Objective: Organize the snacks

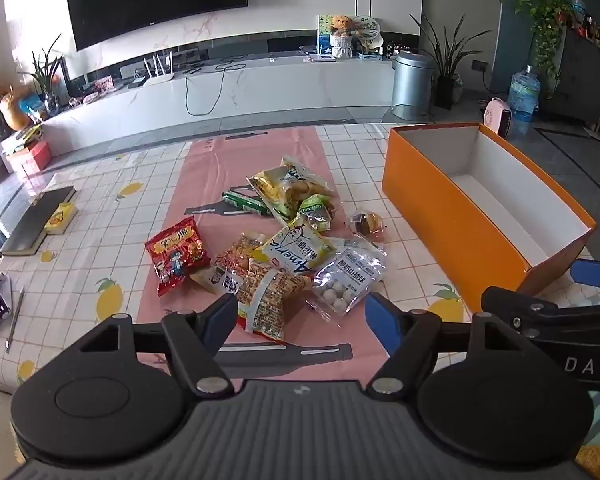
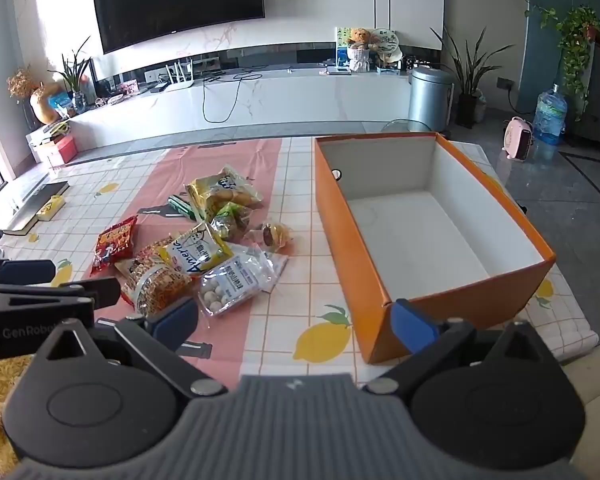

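Here, orange box lies lengthwise away, beside heaped snacks.

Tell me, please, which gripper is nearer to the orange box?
Right. The right gripper hovers open just before the orange box, at its near corner; the left gripper is open over the snack pile, farther left.

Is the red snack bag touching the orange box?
Apart. The left wrist view shows the red snack bag at the pile's left edge, with other snacks and bare tablecloth between it and the orange box.
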`<control>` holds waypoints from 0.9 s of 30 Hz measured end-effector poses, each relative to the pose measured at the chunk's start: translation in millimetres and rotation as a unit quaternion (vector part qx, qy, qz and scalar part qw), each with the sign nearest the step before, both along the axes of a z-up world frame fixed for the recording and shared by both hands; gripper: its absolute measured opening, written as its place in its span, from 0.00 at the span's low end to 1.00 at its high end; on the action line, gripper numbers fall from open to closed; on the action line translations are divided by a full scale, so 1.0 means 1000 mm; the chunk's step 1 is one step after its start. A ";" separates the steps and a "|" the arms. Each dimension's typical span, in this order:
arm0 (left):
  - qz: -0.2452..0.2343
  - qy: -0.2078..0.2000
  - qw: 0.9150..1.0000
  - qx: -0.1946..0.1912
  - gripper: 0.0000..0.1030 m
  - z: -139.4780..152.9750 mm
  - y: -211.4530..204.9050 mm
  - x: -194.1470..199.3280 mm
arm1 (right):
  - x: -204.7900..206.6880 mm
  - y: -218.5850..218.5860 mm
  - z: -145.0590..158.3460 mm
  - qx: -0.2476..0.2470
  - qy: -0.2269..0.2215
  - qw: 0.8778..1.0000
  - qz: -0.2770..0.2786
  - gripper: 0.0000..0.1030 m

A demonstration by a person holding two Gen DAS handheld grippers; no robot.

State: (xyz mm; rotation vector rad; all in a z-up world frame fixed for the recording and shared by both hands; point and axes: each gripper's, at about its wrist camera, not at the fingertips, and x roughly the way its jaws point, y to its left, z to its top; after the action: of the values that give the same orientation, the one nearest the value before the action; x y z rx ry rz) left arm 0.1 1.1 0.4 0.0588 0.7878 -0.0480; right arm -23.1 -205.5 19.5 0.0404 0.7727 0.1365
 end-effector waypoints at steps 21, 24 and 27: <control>0.010 0.014 1.000 -0.015 0.80 0.000 0.012 -0.004 | -0.001 0.013 0.000 -0.018 0.002 1.000 0.003 0.96; 0.009 0.014 1.000 -0.017 0.80 0.000 0.013 -0.005 | -0.001 0.014 0.000 -0.019 0.001 1.000 0.004 0.96; 0.009 0.014 1.000 -0.018 0.80 0.001 0.012 -0.005 | -0.002 0.014 0.000 -0.023 0.002 1.000 0.003 0.96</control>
State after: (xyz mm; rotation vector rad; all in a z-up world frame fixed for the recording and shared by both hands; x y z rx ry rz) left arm -5.2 13.2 1.0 0.0168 0.8146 -0.0459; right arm -24.7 -191.6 19.7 -0.0058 0.7789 0.1242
